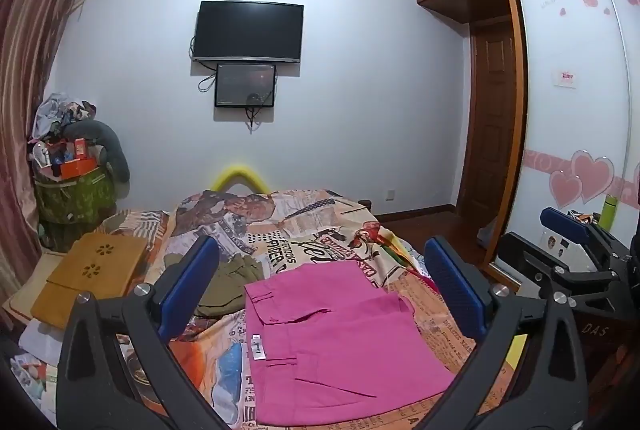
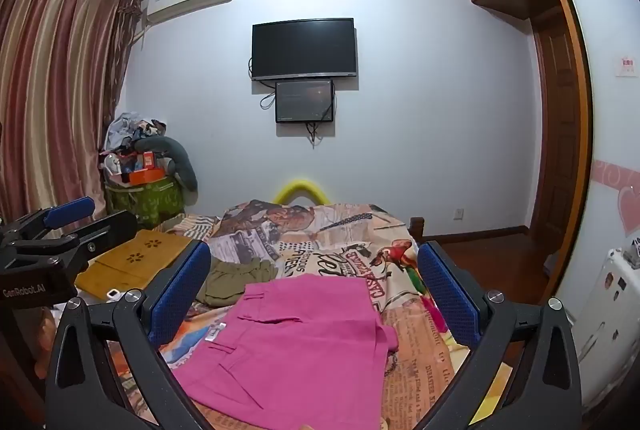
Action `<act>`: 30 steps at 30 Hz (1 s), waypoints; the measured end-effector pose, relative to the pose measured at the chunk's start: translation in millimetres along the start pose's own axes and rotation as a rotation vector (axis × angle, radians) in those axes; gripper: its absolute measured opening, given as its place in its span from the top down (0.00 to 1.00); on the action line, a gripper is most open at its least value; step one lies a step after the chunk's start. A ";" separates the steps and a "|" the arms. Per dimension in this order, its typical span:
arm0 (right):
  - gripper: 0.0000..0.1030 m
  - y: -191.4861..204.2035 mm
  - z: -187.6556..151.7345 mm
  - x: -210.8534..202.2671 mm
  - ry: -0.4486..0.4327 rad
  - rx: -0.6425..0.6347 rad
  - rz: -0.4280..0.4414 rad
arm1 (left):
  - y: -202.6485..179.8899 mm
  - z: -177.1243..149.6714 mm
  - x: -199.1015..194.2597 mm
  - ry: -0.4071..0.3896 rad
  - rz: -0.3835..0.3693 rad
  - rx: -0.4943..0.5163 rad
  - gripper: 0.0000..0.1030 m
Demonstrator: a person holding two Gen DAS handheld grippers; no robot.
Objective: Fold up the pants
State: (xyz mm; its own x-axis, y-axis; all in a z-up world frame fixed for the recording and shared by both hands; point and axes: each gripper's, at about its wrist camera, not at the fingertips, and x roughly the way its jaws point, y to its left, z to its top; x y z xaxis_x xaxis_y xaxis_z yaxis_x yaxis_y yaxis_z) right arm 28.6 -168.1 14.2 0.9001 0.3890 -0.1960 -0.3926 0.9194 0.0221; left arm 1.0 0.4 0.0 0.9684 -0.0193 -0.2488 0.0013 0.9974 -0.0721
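Writing: my left gripper (image 1: 320,290) is showing up in the right wrist view with "GenRobot.AI" in white on its black body; the letters "DAS" are showing on the black casing of my right gripper (image 2: 314,292) in the left wrist view. The bedspread (image 1: 328,226) is carrying newspaper-style print, too warped to read with certainty.

Pants (image 1: 340,342): bright pink, woven cloth, lying folded into a flat, roughly rectangular stack on the bedspread, with belt loops and a small white tag (image 1: 256,347) near the waistband; the tag's print is too small to read.

Position: the pants are lying below and ahead of both my grippers, framed between the fingers in each view, touching neither.

Left gripper: jaws are standing wide apart, holding nothing; blue dimpled pads (image 1: 188,284) on black arms.

Right gripper: jaws are likewise spread wide, holding nothing; same blue textured pads (image 2: 180,294).

Other items: an olive-green garment (image 1: 228,282) is lying crumpled just beyond the pants; a flat mustard-yellow tray (image 1: 92,274) with flower-shaped cutouts is resting at the bed's left edge
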 end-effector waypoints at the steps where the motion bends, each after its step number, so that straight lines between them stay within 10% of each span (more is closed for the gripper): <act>1: 0.00 -0.2 -0.1 0.1 0.000 0.001 0.000 | 0.2 0.3 0.6 0.006 -0.008 0.000 0.00; 30: 0.00 -3.6 -1.8 1.7 0.006 0.010 -0.001 | -5.6 -3.9 2.8 -0.009 0.025 0.033 0.00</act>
State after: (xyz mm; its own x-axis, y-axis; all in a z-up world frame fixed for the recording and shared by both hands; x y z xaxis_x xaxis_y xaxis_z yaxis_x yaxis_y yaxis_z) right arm 31.1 -170.9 12.0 0.8995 0.3874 -0.2021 -0.3893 0.9205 0.0320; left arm 2.7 -5.4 -4.1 0.9705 0.0063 -0.2411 -0.0148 0.9993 -0.0338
